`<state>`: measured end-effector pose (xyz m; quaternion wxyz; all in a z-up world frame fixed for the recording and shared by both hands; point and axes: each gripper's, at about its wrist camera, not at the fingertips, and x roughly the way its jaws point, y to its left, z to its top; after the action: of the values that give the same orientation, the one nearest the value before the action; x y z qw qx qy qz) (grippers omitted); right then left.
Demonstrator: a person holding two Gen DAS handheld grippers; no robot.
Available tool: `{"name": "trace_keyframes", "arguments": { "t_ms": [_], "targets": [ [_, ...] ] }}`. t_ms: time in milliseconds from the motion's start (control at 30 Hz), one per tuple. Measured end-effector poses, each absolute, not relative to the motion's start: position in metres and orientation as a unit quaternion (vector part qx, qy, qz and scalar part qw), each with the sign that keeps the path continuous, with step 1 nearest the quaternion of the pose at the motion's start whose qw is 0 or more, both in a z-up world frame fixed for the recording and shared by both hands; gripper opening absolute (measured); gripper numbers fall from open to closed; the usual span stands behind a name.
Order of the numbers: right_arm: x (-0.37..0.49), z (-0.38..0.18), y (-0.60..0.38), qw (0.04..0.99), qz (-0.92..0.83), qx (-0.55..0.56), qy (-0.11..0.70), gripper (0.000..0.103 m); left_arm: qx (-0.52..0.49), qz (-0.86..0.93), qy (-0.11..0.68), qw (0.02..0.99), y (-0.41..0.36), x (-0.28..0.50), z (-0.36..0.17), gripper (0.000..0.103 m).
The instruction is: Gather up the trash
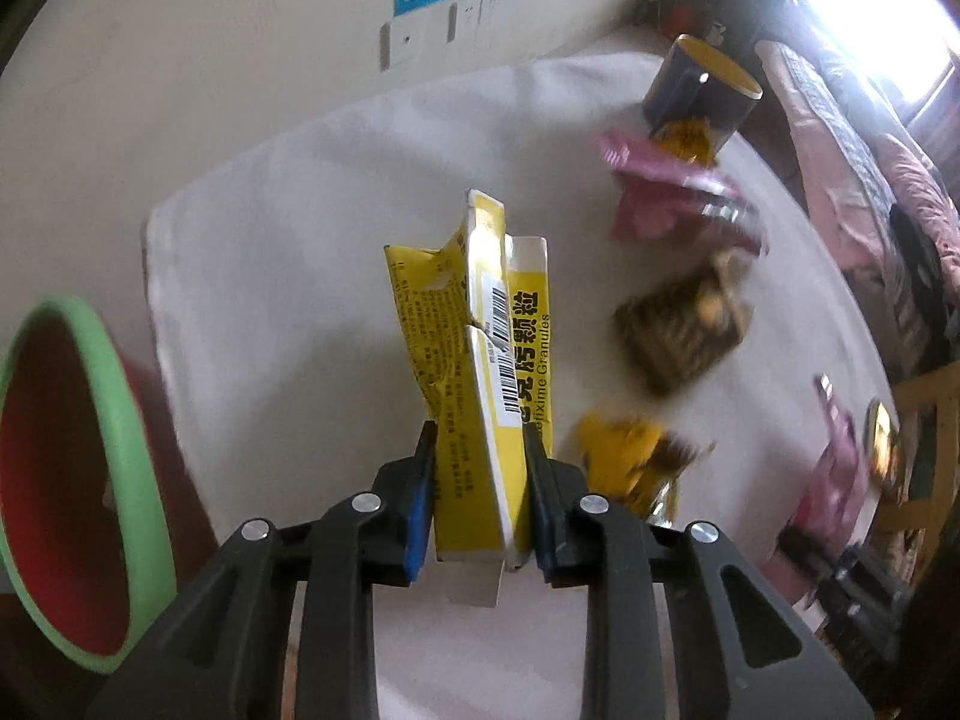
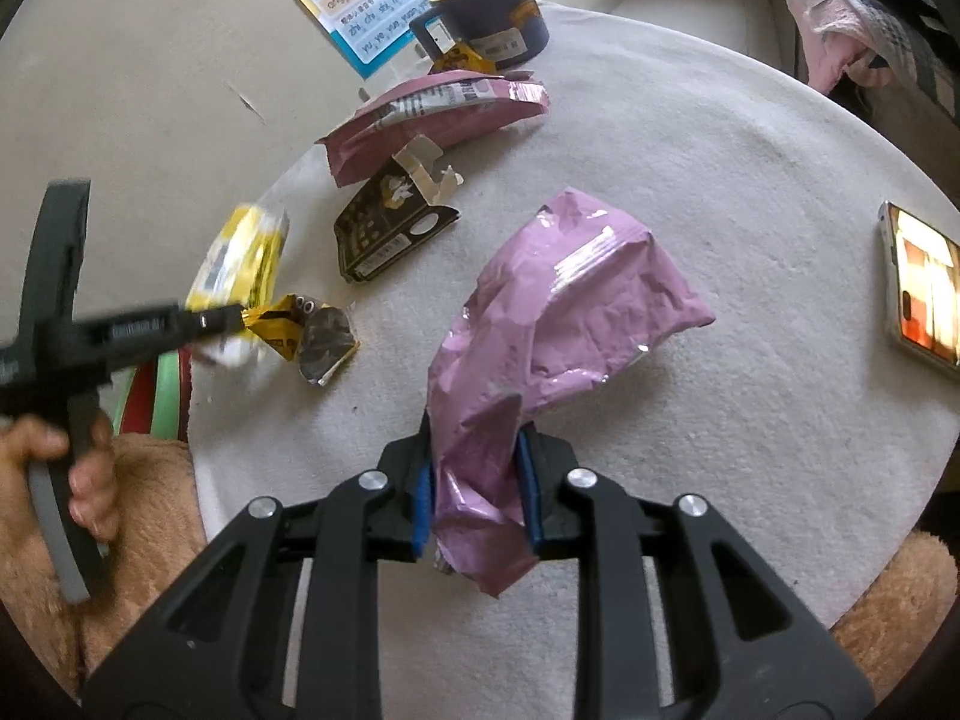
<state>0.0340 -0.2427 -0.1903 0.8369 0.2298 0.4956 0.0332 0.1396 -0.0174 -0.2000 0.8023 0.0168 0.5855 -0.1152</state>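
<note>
Left gripper [image 1: 480,498] jaws clamped flat on the low end of a flattened yellow medicine box [image 1: 486,360], so the carton stands up out of the jaws, clear of the tabletop [image 1: 312,192]. Held by its narrow end, probably so it drops lengthwise. Bin with green rim [image 1: 129,450] sits just off the tabletop's left edge, red inside, mouth facing the gripper; likely the drop target.

Right gripper [image 2: 474,492] jaws pinched on a gathered fold of a crumpled pink foil bag [image 2: 564,324]; the rest of the bag balloons forward over the tabletop's middle. Grip on bunched foil looks secure.

Uncollected on the tabletop: second pink bag [image 2: 432,114] and dark box [image 2: 390,228] toward the far edge, yellow-and-black wrapper [image 2: 306,330] near the left edge. Mug [image 2: 486,12] at the far edge and phone [image 2: 924,288] at the right edge are presumably not trash.
</note>
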Motion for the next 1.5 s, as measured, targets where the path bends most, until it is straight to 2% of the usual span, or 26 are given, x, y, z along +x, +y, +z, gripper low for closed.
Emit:
{"name": "trace_keyframes", "arguments": {
  "t_ms": [67,200,267,367,567,600,633,800,833,933,967,1000,1067,1133,1500],
  "targets": [
    [0.034,-0.188,-0.241,0.838,0.030,0.224,0.497,0.027,0.019,-0.109,0.589,0.801,-0.015,0.136,-0.206,0.036],
    [0.032,-0.183,-0.240,0.839,0.019,0.221,0.497,0.037,0.009,-0.113,0.577,0.809,-0.013,0.126,-0.199,0.043],
    [0.031,-0.180,-0.241,0.839,0.014,0.224,0.496,0.051,0.016,-0.116,0.566,0.816,-0.014,0.126,-0.194,0.053],
    [0.029,-0.176,-0.243,0.839,0.009,0.233,0.492,0.062,0.010,-0.116,0.567,0.816,-0.013,0.128,-0.194,0.055],
    [0.026,-0.171,-0.249,0.838,-0.013,0.244,0.488,0.065,-0.010,-0.104,0.583,0.806,-0.010,0.138,-0.208,0.052],
    [0.027,-0.171,-0.251,0.837,-0.018,0.248,0.488,0.065,-0.014,-0.105,0.587,0.803,-0.009,0.138,-0.209,0.048],
    [0.029,-0.172,-0.253,0.834,-0.021,0.254,0.490,0.065,-0.018,-0.107,0.590,0.800,-0.009,0.138,-0.211,0.039],
    [0.048,-0.183,-0.251,0.819,-0.023,0.272,0.505,0.065,-0.024,-0.105,0.582,0.806,-0.007,0.135,-0.210,0.028],
    [0.052,-0.186,-0.250,0.815,-0.021,0.275,0.510,0.062,-0.026,-0.105,0.580,0.807,-0.007,0.134,-0.209,0.026],
    [0.059,-0.192,-0.243,0.807,-0.014,0.272,0.524,0.027,-0.028,-0.102,0.569,0.815,-0.004,0.128,-0.204,0.024],
    [0.058,-0.191,-0.241,0.808,-0.009,0.271,0.522,0.020,-0.028,-0.101,0.565,0.818,-0.003,0.125,-0.202,0.024],
    [0.057,-0.187,-0.239,0.812,-0.009,0.266,0.519,0.020,-0.027,-0.101,0.558,0.824,-0.001,0.121,-0.197,0.024],
    [0.053,-0.177,-0.235,0.826,-0.007,0.246,0.508,0.011,-0.025,-0.101,0.545,0.832,0.001,0.117,-0.190,0.024],
    [0.049,-0.168,-0.232,0.834,-0.004,0.237,0.498,0.007,-0.025,-0.099,0.536,0.838,0.004,0.114,-0.184,0.024],
    [0.039,-0.144,-0.224,0.848,0.005,0.230,0.477,0.007,-0.049,-0.105,0.510,0.852,0.030,0.080,-0.155,0.024]
  ]
}}
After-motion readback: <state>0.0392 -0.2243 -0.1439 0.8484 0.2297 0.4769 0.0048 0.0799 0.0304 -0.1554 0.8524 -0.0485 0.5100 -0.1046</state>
